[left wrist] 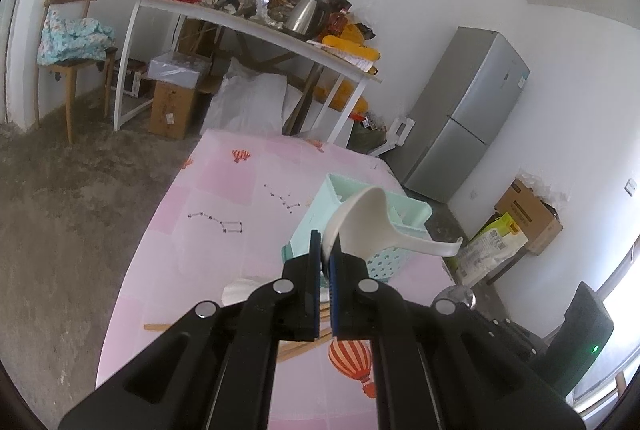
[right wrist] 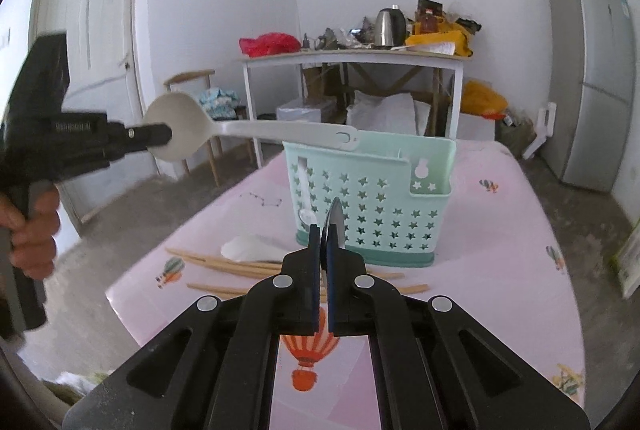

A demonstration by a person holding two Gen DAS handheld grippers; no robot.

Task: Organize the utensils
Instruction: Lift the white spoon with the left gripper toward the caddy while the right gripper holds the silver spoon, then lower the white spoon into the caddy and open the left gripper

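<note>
My left gripper (left wrist: pixel 327 250) is shut on the bowl of a white plastic ladle (left wrist: pixel 364 226) and holds it in the air, its handle reaching over the mint-green utensil basket (left wrist: pixel 320 230). In the right wrist view the same left gripper (right wrist: pixel 162 138) holds the ladle (right wrist: pixel 280 129) with the handle end at the basket (right wrist: pixel 400 198) rim. My right gripper (right wrist: pixel 326 242) is shut on a metal spoon (right wrist: pixel 334 220), held edge-on in front of the basket. Wooden chopsticks (right wrist: pixel 224 262) and a white spoon (right wrist: pixel 250 248) lie on the pink tablecloth (right wrist: pixel 480 250).
A utensil stands in the basket's left compartment. Behind the table stand a white desk (right wrist: pixel 352 60) loaded with a kettle and bags, a wooden chair (right wrist: pixel 192 78), boxes and a grey fridge (right wrist: pixel 588 82). The concrete floor lies around the table.
</note>
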